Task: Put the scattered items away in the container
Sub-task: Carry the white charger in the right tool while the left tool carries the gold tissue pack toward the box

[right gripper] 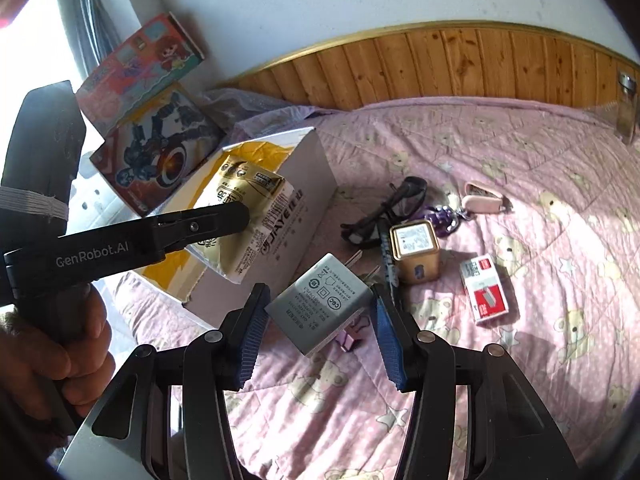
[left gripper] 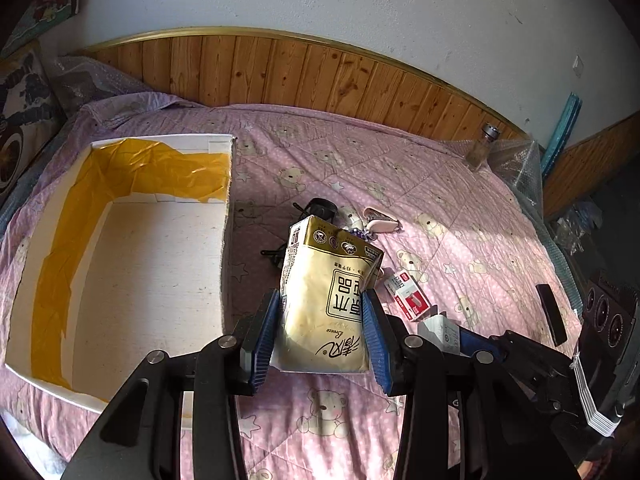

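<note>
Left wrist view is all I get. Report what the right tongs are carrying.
Observer: The right tongs are shut on a grey charger, with its prongs pointing away.
Operator: Name anything the tissue pack hides from me.
Observer: A gold tin stands next to the glasses.
Operator: Check under the charger.
Observer: A small purple thing lies on the bedspread below it. I cannot tell what it is.
</note>
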Available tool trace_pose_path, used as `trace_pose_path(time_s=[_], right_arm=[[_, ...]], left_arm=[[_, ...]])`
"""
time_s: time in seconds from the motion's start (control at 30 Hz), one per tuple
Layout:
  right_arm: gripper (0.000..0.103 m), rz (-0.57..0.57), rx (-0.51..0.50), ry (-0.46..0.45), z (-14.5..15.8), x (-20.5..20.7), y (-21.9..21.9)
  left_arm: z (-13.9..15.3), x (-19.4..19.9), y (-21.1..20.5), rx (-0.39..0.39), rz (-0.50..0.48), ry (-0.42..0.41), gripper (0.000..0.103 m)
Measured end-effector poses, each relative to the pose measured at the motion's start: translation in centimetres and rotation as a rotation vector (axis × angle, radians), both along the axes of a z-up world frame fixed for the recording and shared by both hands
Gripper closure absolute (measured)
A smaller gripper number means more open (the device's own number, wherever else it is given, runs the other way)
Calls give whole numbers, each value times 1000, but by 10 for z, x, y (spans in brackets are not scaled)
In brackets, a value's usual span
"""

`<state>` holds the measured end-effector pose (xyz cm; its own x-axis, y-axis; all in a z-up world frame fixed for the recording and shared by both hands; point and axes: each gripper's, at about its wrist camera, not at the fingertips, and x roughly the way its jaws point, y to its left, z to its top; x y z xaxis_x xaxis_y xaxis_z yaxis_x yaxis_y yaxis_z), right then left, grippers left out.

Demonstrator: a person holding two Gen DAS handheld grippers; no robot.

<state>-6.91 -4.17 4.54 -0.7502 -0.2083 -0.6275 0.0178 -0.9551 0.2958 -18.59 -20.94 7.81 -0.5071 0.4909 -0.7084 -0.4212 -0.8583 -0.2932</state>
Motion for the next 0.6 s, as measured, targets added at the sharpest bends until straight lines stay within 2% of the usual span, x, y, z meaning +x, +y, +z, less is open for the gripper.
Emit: trace_pose_path(time_s=[0.6], right_arm=[[50,129,107,47,53,-62,-58]], left_arm=[[34,-18,-66,-12,131,72,61]])
